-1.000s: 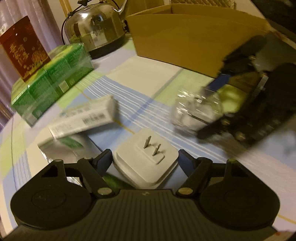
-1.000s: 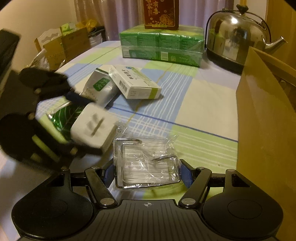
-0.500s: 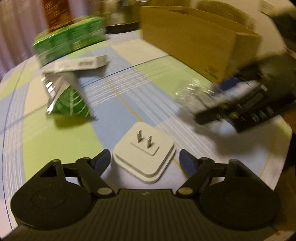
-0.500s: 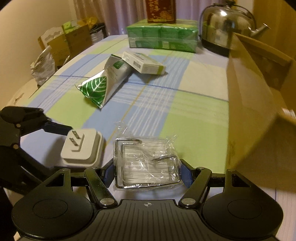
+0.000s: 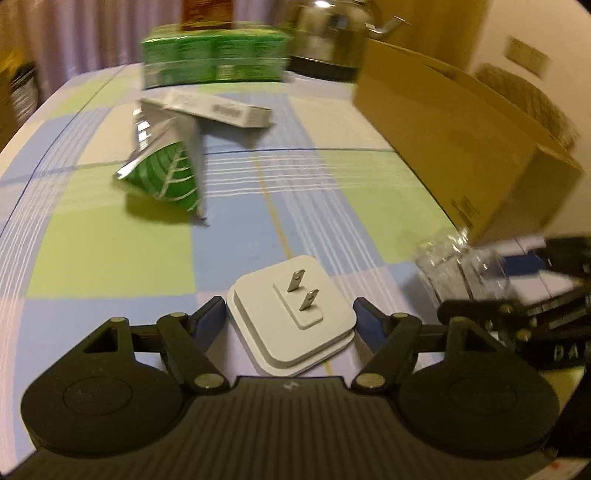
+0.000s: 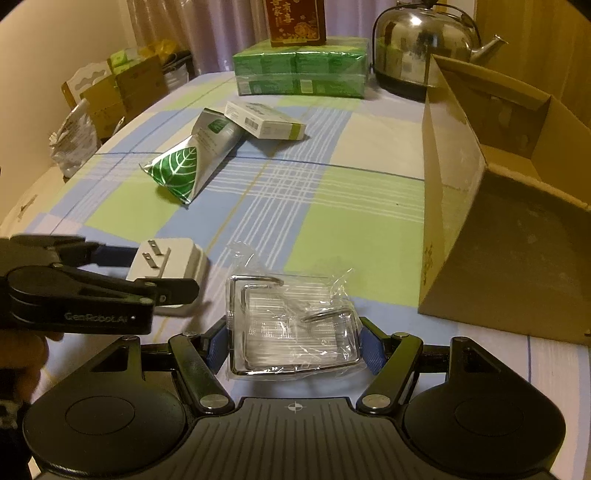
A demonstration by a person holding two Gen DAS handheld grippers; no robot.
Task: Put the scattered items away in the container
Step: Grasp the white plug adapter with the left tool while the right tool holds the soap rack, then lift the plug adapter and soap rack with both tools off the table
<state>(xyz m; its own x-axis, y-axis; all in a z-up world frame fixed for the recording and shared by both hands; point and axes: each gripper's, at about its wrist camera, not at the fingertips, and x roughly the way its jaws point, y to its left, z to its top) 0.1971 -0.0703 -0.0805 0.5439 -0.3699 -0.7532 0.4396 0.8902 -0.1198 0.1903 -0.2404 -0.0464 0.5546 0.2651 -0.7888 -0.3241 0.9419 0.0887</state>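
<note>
Looks like somebody's home, probably a dining room. There's a table under a blue, green and cream checked tablecloth (image 6: pixel 332 221), a shiny steel kettle (image 6: pixel 421 40) at the far end, a shrink-wrapped stack of green tissue packs (image 6: pixel 301 68), pale curtains (image 6: pixel 221 26) behind (dim yellowish lighting too), and cardboard boxes (image 6: pixel 122 92) piled alongside.

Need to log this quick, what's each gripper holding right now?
Left gripper: shut on the white plug adapter.
Right gripper: shut on the bagged wire rack.
</note>
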